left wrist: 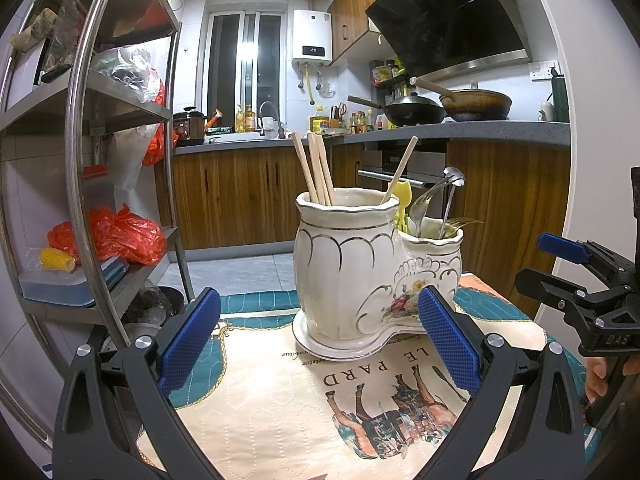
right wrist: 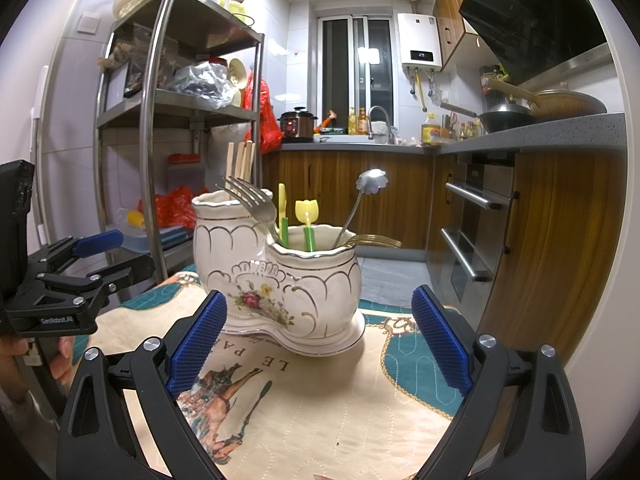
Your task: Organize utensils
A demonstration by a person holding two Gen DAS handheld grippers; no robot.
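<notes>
Both grippers wide open, empty, facing the ceramic holder.
Left gripper (left wrist: 320, 340) and right gripper (right wrist: 320, 340) gaping above the printed cloth (right wrist: 320, 408); at 12 o'clock, holder (right wrist: 280, 280) with chopsticks (left wrist: 316, 172) in the taller pot, fork (right wrist: 252, 200) and spoon (right wrist: 370, 184) in the lower.

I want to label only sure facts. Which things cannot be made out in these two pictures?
- Lower ends of the chopsticks and the fork: hidden inside the ceramic holder, both views.
- Gold utensil: only its end shows over the rim.
- Small print on the cloth: too small, partly under the holder.
</notes>
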